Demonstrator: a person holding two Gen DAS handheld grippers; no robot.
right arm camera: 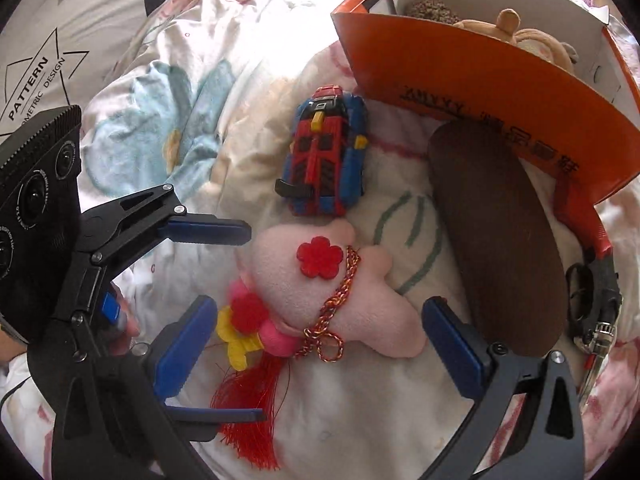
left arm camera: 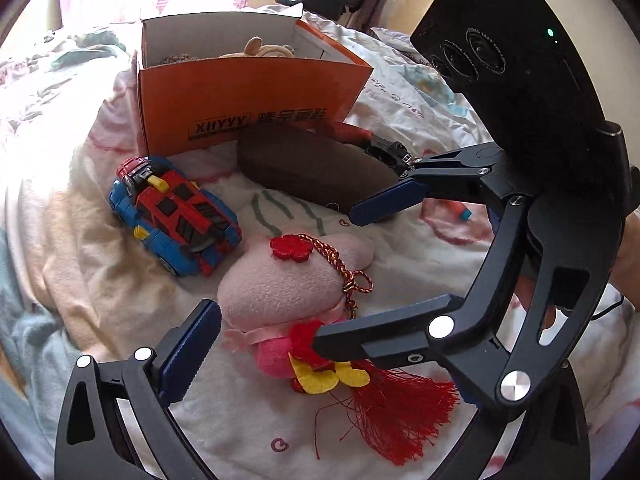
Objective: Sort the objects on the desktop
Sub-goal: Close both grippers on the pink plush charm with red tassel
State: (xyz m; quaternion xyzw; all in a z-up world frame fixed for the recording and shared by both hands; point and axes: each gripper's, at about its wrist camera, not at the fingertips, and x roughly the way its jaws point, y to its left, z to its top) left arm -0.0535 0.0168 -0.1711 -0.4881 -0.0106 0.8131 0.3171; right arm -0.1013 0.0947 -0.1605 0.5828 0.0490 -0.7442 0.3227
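A pink plush charm (left arm camera: 276,284) (right arm camera: 320,288) with a red felt flower, braided cord and red tassel (right arm camera: 256,408) lies on the bedspread. My right gripper (right arm camera: 320,344) (left arm camera: 334,280) is open, its blue pads (right arm camera: 184,348) on either side of the plush's lower end, not pressing it. My left gripper (left arm camera: 320,352) (right arm camera: 254,322) is open too and comes at the plush from the opposite side. Its right finger is hidden behind the right gripper. A red and blue toy car (left arm camera: 176,216) (right arm camera: 326,164) sits just beyond the plush.
An orange cardboard box (left arm camera: 248,92) (right arm camera: 480,80) holding soft toys stands behind. A brown glasses case (left arm camera: 312,168) (right arm camera: 496,240) lies against it, red-handled pliers (right arm camera: 592,264) beside that. A small orange and blue piece (left arm camera: 460,210) lies on the rumpled bedspread (left arm camera: 100,300).
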